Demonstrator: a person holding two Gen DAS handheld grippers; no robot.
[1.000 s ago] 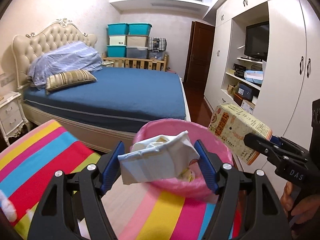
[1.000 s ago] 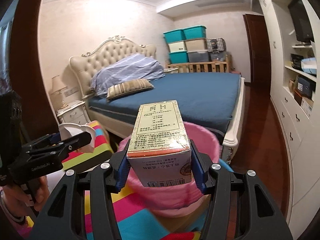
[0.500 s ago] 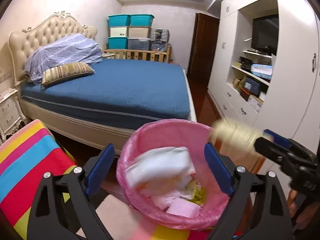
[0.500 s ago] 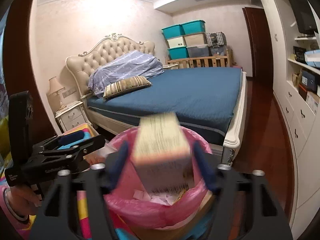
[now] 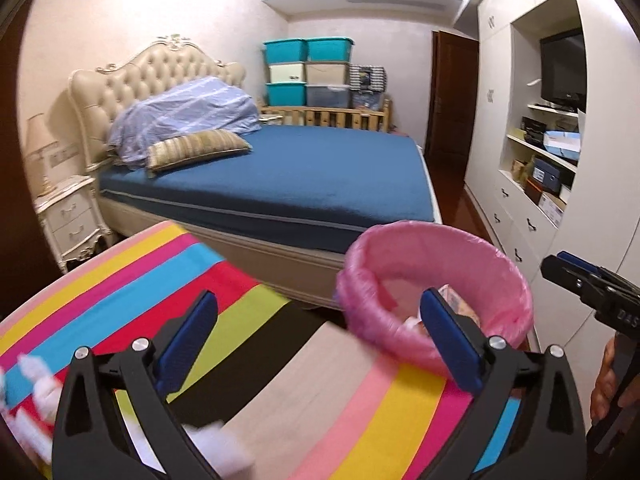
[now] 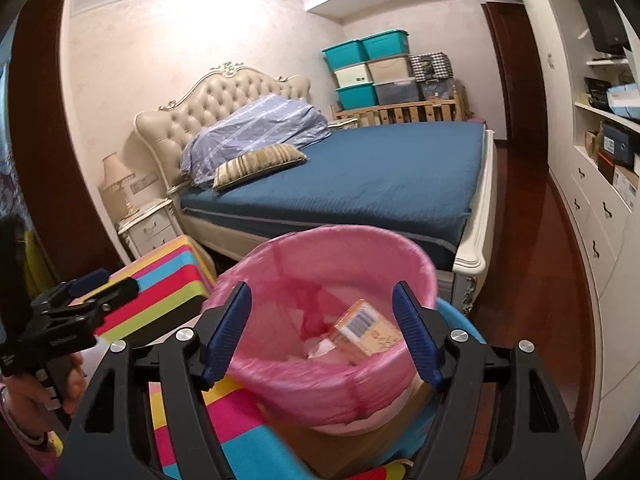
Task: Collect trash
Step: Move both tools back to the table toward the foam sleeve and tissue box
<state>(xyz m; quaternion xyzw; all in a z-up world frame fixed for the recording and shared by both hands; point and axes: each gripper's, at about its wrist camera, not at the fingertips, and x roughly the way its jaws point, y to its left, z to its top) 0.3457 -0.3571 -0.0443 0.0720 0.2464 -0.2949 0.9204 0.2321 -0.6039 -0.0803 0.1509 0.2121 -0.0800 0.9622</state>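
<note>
A pink-lined trash bin (image 6: 320, 264) stands past the striped table; it also shows in the left wrist view (image 5: 436, 252). A yellow cardboard box (image 6: 362, 332) lies inside it on white crumpled paper (image 6: 320, 350). My right gripper (image 6: 322, 330) is open and empty just above the bin's near rim. My left gripper (image 5: 318, 340) is open and empty over the striped tablecloth (image 5: 132, 280), left of the bin. The right gripper's tip (image 5: 580, 280) shows at the right edge of the left wrist view.
White scraps (image 5: 36, 388) lie blurred on the striped cloth at lower left, another white scrap (image 5: 220, 444) by my left gripper's base. A blue bed (image 5: 280, 176) stands behind the bin, a nightstand (image 5: 68, 220) to the left, white cupboards (image 5: 560, 184) to the right.
Both grippers opened. The white paper dropped from the left and the yellow box from the right into the bin. The left gripper then swung left over the striped cloth.
</note>
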